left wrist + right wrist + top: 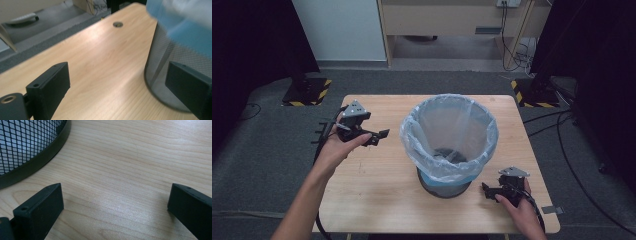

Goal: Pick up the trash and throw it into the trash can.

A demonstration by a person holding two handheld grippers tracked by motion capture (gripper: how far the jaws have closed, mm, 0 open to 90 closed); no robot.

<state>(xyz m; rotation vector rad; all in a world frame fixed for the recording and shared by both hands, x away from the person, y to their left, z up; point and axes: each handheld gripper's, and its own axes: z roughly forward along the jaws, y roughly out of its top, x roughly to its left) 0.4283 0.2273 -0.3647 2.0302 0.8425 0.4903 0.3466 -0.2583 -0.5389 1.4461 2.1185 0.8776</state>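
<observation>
Both tongs stand with jaws wide apart and nothing between them; the left gripper point(373, 135) hangs above the table point(377, 195) to the left of the bin point(449, 145), near its upper half, while the right gripper point(490, 190) sits low at the bin's right foot, close to the table top; neither touches the bin.

The bin is a black mesh basket in the middle of the table, lined with a pale blue plastic bag point(432, 120) whose edge is folded down over the rim; the bag's skirt hangs partway down the outside wall, and in the left gripper view the mesh wall point(162, 62) shows bare below it.

As a judgement, the work in hand looks like the approach: the two tongs close in on the bin from either side, with no grip yet taken; whether the aim is the bag or the bin itself cannot be told.

The next move would call for bringing each pair of jaws onto the bin's side, most likely the folded bag edge near the rim; that means raising the right gripper, which now sits at the base ring point(37, 161), and pinching thin film without tipping the light bin.
</observation>
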